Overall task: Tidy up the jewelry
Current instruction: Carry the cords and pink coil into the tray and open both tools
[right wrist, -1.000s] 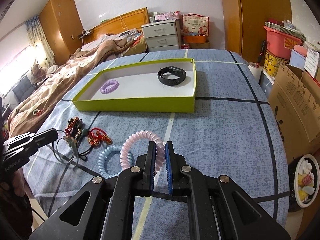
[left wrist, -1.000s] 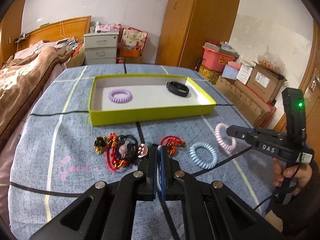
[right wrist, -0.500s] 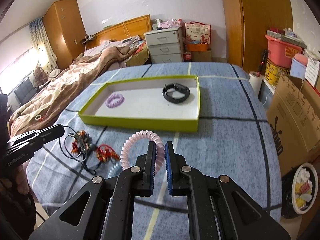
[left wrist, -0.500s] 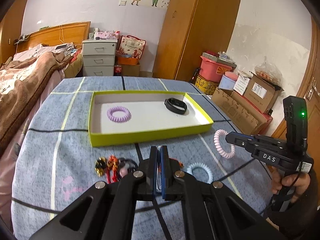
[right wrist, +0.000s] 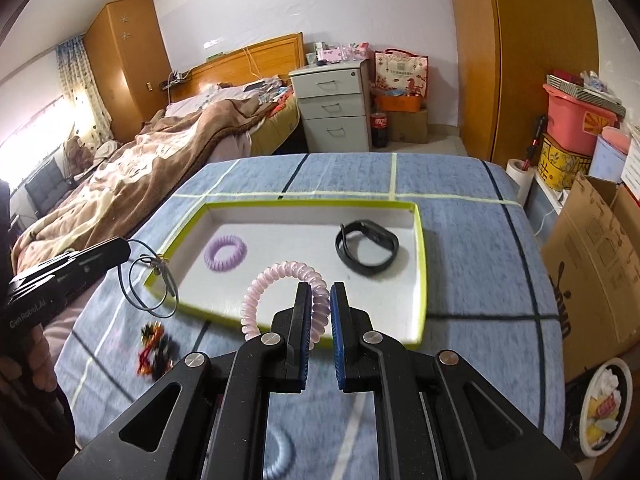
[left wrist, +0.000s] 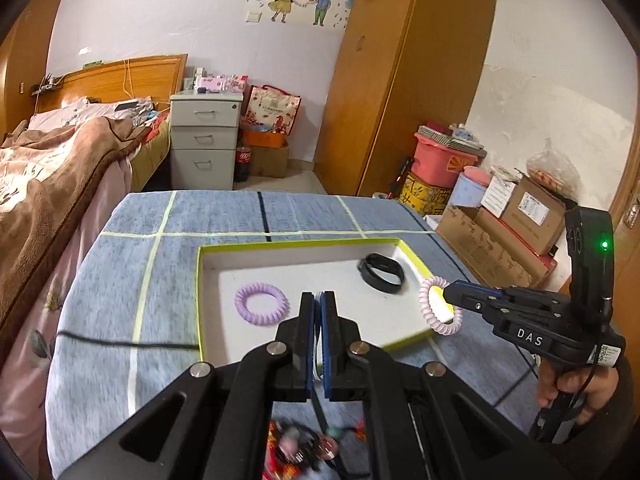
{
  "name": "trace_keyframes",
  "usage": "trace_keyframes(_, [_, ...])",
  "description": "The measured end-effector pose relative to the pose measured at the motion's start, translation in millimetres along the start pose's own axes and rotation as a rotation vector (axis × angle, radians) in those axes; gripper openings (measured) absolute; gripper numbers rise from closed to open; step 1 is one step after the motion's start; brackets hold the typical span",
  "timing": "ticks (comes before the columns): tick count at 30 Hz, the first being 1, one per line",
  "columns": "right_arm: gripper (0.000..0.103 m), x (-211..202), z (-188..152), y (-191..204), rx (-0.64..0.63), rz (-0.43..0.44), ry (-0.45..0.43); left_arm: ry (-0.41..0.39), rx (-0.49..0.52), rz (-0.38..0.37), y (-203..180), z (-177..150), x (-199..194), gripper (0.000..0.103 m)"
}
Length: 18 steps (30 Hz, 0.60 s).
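Observation:
A yellow-green tray (left wrist: 418, 262) (right wrist: 421, 248) on the blue cloth holds a purple coil tie (left wrist: 261, 304) (right wrist: 225, 253) and a black wristband (left wrist: 380, 272) (right wrist: 366, 246). My right gripper (right wrist: 320, 304) (left wrist: 450, 294) is shut on a pink coil tie (right wrist: 280, 280) (left wrist: 434, 306), held above the tray's near right edge. My left gripper (left wrist: 318, 308) (right wrist: 126, 250) is shut on a thin dark cord necklace (right wrist: 150, 280), which dangles above the tray's left corner.
Red and gold trinkets (right wrist: 154, 344) (left wrist: 304, 448) and a light blue coil tie (right wrist: 280, 456) lie on the cloth in front of the tray. A bed (right wrist: 160, 160) is at left, cardboard boxes (right wrist: 592, 248) at right.
Both grippers rose from the table and moved forward over the tray. The right one carries the pink coil tie, the left one the cord necklace.

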State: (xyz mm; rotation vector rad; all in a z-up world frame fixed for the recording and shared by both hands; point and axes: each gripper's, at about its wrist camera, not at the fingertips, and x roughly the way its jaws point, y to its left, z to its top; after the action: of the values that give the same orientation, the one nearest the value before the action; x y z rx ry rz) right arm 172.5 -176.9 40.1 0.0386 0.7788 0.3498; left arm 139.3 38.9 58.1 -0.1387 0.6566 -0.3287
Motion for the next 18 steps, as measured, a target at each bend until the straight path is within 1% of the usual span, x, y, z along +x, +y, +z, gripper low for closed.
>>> trace_keyframes(2, [0.01, 10, 6, 0, 0.002, -0.001, 0.008, 0.008, -0.015, 0.007, 7, 6, 10, 0.003])
trace_keyframes(5, [0.01, 29, 14, 0, 0.004, -0.004, 0.034, 0.004, -0.025, -0.009, 13, 11, 19, 0.003])
trace_keyframes(8, [0.01, 49, 22, -2, 0.01, -0.013, 0.064, 0.025, -0.04, -0.018, 22, 16, 34, 0.003])
trace_keyframes(10, [0.01, 57, 25, -4, 0.013, -0.013, 0.077, 0.041, -0.058, -0.007, 27, 19, 45, 0.003])
trace_keyframes(16, [0.01, 80, 34, -9, 0.021, -0.02, 0.119, 0.063, -0.081, -0.013, 38, 31, 67, 0.003])
trace_keyframes(18, [0.01, 85, 37, -8, 0.017, -0.022, 0.128, 0.083, -0.098, -0.009, 44, 34, 77, 0.003])
